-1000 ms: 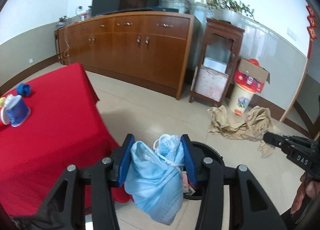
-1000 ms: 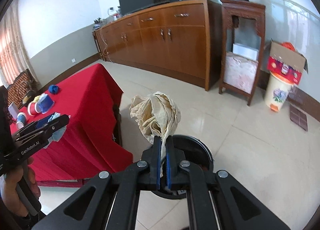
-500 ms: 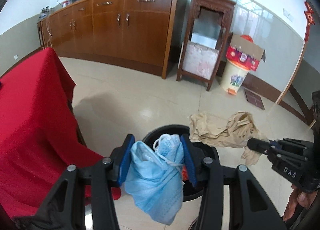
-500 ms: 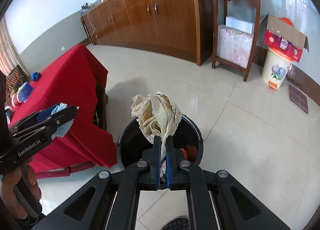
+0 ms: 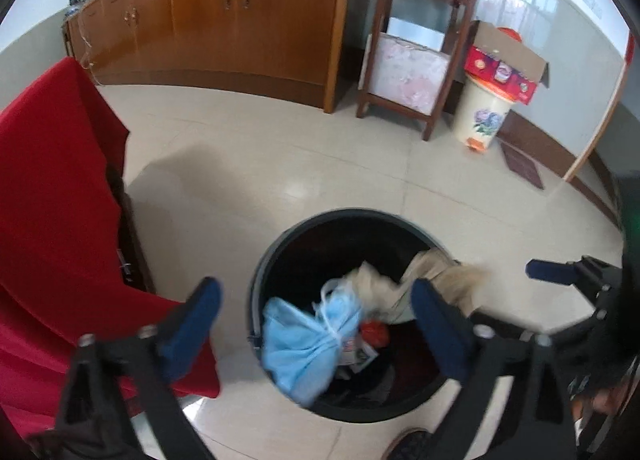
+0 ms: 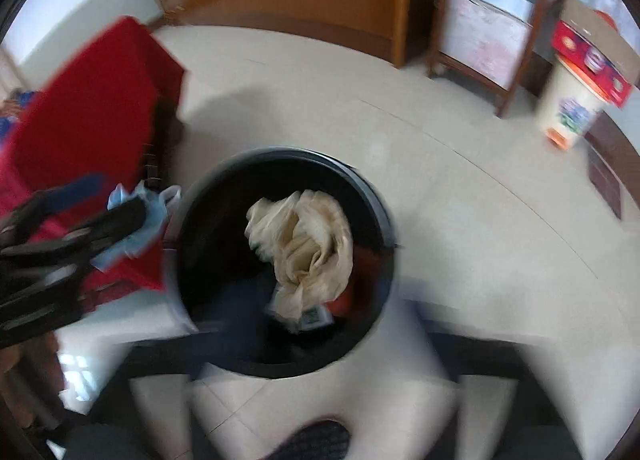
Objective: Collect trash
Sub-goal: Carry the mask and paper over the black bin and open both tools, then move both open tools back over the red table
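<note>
Red tablecloth (image 5: 48, 227) hangs at left, just beside the black bin (image 5: 280, 252). My left gripper (image 5: 316, 320) and right gripper (image 6: 320, 344) are opening, pads clear: blue mask (image 5: 308, 344) and beige paper (image 6: 308, 248) sit loose over the bin. Flowered pail (image 5: 482, 121) stands well apart, right.

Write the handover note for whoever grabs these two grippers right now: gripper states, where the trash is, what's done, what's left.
Left gripper: jaws opening, nothing pressed between them; the blue mask bundle is loose at the near rim of the black bin.
Right gripper: jaws opening, nothing gripped; the beige crumpled paper is in the bin mouth, on top of the other trash.
Done: both pieces are released over the bin.
Left: check that the mask bundle lands fully inside, then look over the red-clothed table for more trash; its top is out of view here.
</note>
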A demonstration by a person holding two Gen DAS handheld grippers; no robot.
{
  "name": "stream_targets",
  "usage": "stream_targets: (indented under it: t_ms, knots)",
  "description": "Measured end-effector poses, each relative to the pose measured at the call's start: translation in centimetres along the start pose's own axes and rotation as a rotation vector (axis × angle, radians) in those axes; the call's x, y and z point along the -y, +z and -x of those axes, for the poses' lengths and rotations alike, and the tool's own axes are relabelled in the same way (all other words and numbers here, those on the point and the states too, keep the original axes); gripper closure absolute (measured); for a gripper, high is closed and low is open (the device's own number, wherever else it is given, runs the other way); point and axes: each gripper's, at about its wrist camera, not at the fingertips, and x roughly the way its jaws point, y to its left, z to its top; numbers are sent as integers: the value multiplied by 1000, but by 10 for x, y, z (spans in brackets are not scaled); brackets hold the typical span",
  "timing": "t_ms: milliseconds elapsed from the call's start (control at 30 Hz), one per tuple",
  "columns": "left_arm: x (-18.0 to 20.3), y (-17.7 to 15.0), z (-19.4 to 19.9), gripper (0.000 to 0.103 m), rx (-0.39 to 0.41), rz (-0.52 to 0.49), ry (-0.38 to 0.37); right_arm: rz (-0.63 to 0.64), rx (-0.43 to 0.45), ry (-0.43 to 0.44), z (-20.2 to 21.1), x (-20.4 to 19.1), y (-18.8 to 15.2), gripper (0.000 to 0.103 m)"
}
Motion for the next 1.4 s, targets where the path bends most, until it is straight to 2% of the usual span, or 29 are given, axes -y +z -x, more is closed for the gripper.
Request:
stream_targets:
  t_ms: [67, 200, 533, 867, 1100, 1400]
  knots:
    - [-6, -3, 3, 3, 1, 8, 29, -27, -4, -38, -2, 10, 2, 1]
    - [-16, -5, 11, 3, 14, 23, 63, -57, 17, -49, 2, 16, 2, 0]
    - [-28, 0, 40, 3, 69, 28, 104, -64, 51, -47, 27, 0, -3, 0]
    - [-56, -9, 88, 3, 133, 75, 157, -13, 142, -6, 76, -52, -6, 0]
    - [-76, -16, 126, 3, 181, 95, 187, 37, 173, 27, 101, -95, -10, 0]
    - [-128, -35, 177, 3, 244, 223, 261, 131, 229, 89, 139, -160, -7, 0]
